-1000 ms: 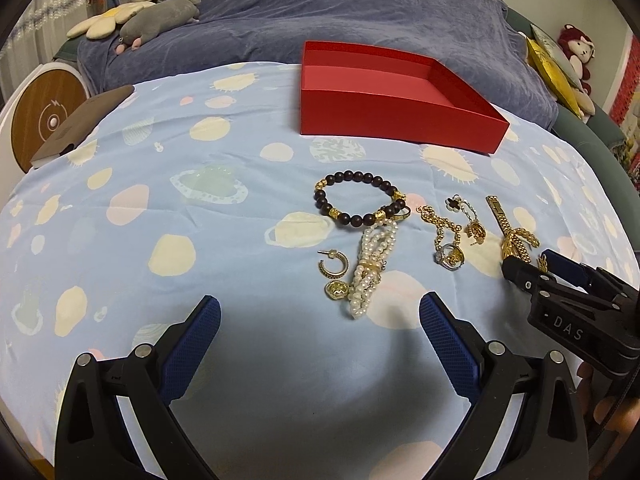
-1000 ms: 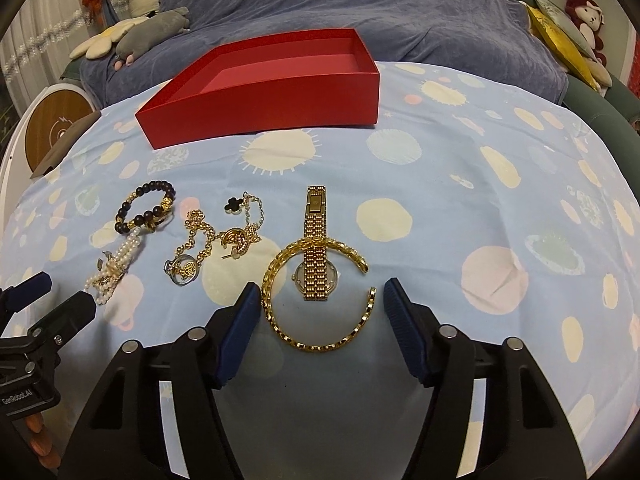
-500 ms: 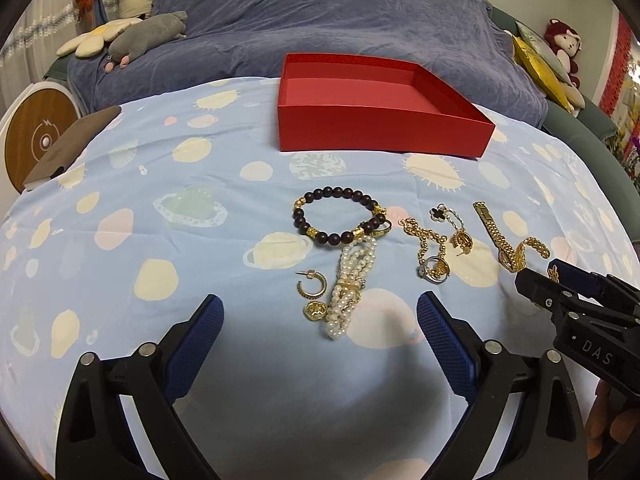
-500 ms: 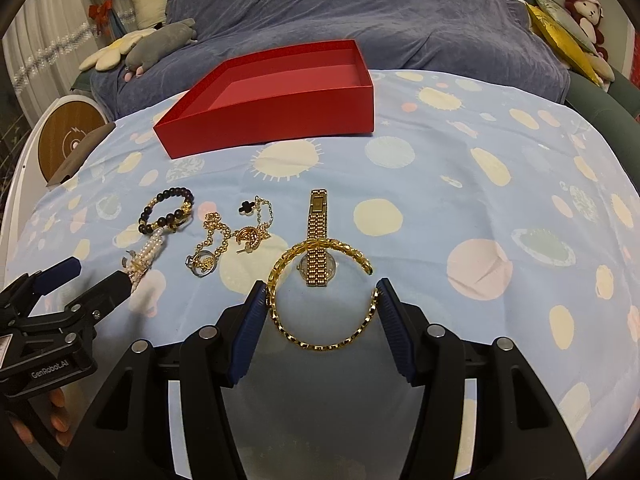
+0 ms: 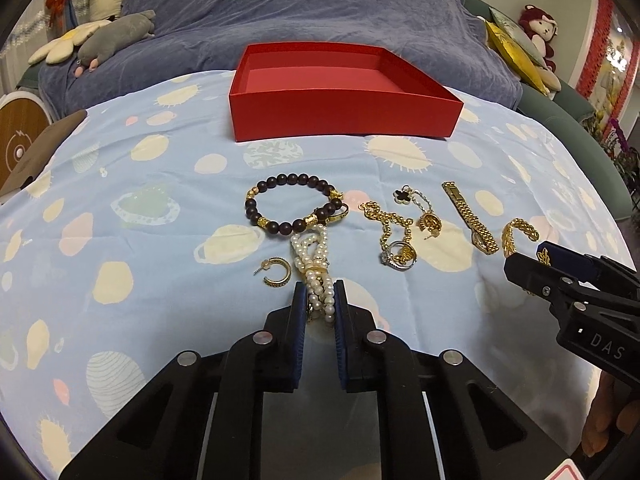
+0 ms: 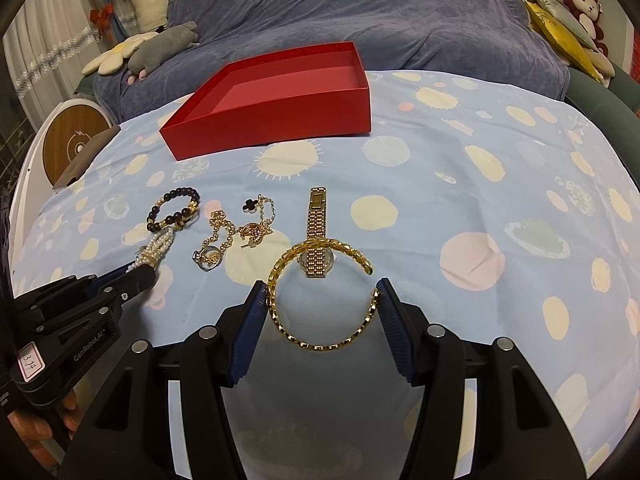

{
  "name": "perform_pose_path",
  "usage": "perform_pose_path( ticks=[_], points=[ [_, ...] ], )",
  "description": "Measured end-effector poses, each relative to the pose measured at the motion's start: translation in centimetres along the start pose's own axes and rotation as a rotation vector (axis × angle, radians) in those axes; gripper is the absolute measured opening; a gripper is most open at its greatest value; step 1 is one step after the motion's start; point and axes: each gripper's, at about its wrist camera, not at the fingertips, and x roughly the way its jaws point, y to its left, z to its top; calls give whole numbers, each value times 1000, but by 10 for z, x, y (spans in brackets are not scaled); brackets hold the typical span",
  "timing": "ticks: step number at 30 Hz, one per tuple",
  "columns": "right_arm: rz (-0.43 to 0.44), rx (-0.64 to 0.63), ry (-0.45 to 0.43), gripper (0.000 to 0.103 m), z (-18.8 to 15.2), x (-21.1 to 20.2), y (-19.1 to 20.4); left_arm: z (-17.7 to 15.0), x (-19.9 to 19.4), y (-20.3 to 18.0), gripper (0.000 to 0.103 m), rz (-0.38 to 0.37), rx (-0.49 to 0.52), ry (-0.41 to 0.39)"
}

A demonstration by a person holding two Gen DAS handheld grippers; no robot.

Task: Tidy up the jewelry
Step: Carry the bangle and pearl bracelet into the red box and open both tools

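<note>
Jaws of the left gripper [image 5: 317,312], wide a second ago, are closing on the pearl strand [image 5: 316,280] at lower centre; the right gripper [image 6: 322,312] holds the gold bangle [image 6: 320,296]. Both can go to the red box [image 5: 340,116].

Both grippers matte black plastic w/ cut-out frames, silver round screws at pivots, ribbed blue pads on finger insides. Left gripper [image 5: 318,300]: four screws across at 6 o'clock of its own view; in right view, white "GenRobot.AI" lettering on side plus pinkish tag, handwritten "3 14". Right gripper [image 6: 322,300]: same build; seen at 3–4 o'clock in left view w/ white "DAS" lettering. Bare fingertips [image 6: 68,404] of hand behind left gripper body.
</note>
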Motion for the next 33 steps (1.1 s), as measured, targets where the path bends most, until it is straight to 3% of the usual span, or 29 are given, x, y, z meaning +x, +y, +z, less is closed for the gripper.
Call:
perform_pose_path(
  ticks=[15,19,24,33],
  points=[
    [64,9,-88,54,30,-37,6,32,-58,-3,10,-119,-35,-105],
    [93,-18,-128,54,68,-47,13,68,-66,9,10,-137,-54,-130],
    [117,-55,-159,54,129,-34,21,130,-55,18,10,-101,-18,-178],
    [106,-6,-74,54,235,73,17,233,31,28,10,-94,-20,-145]
  ],
)
